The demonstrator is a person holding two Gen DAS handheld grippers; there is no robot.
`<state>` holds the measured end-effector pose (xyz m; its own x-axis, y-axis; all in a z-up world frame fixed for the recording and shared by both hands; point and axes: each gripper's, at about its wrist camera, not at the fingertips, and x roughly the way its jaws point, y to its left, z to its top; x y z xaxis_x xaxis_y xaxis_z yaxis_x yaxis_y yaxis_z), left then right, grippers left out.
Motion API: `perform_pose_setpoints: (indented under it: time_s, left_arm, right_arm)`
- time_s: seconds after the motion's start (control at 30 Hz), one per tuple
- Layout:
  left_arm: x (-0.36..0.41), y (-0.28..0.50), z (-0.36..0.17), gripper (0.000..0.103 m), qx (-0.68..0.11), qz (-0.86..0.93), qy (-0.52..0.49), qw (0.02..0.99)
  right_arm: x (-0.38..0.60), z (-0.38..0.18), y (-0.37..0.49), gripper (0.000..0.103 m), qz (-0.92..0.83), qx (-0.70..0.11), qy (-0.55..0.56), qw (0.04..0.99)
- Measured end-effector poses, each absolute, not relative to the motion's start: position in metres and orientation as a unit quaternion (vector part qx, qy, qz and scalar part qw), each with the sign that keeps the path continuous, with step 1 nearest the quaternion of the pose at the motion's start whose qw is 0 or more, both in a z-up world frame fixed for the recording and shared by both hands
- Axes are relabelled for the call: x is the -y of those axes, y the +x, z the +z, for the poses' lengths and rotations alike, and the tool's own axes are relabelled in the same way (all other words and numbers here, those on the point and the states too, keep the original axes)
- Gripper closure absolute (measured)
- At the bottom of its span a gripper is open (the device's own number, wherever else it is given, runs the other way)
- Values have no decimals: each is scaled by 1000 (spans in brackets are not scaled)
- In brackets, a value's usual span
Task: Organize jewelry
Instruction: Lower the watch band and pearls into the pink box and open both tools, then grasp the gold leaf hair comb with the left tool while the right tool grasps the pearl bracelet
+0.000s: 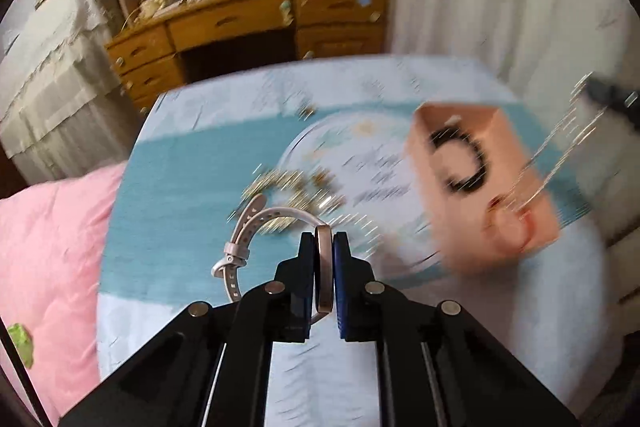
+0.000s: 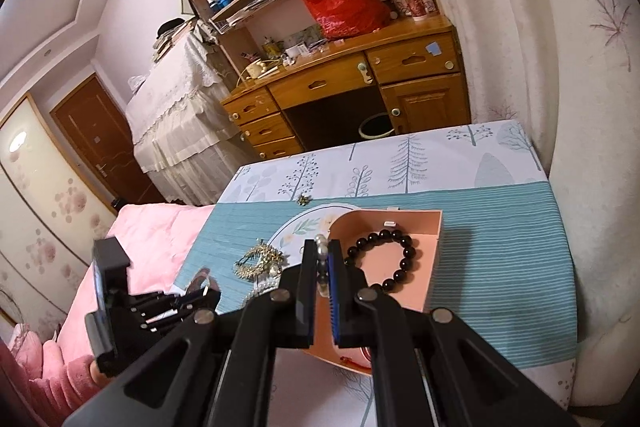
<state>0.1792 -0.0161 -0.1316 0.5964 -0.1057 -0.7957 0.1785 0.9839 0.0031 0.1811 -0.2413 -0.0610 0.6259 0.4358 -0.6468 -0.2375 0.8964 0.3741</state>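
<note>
A watch is clamped by its stiff case in the left tool, its floppy strap hanging free. A slippery, loose pearl string is pinched in the right tool, just beside the pink box where a black bead bracelet lies.

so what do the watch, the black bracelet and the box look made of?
Watch: metal case by its brushed sheen, with a matte perforated strap, likely silicone. Black bracelet: round glossy beads, stone or glass, can't tell which. Box: matte peach walls with thin flat edges, probably card or plastic.
</note>
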Motion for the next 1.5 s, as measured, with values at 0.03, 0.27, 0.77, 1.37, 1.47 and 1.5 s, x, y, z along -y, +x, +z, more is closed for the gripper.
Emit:
perform_pose_setpoints:
  time_s: [0.03,0.27,0.77,1.37,1.47,1.5]
  left_arm:
    - [21,180,-126,96,-435,-88,36,895]
    - [76,187,-97,96,-390,-163,-21,906]
    - [88,198,-124,38,-465,-150,-47,871]
    - [-17,214,-158,17,-565,-50,151,810]
    - [-31,222,-161,17,-571,-81,189,795]
    - [-33,224,-162,17,-574,-91,198,790]
  right_arm:
    - [243,-61,182,98,189,-390,125,893]
    - [255,-61,187,97,203,-393,128,888]
    - [259,-77,196,97,206,-434,125,868]
    - [144,-128,184,32,228,-526,167,802]
    - [113,-132,173,30,220,-522,120,816]
    - [104,-134,169,29,214,-519,101,821]
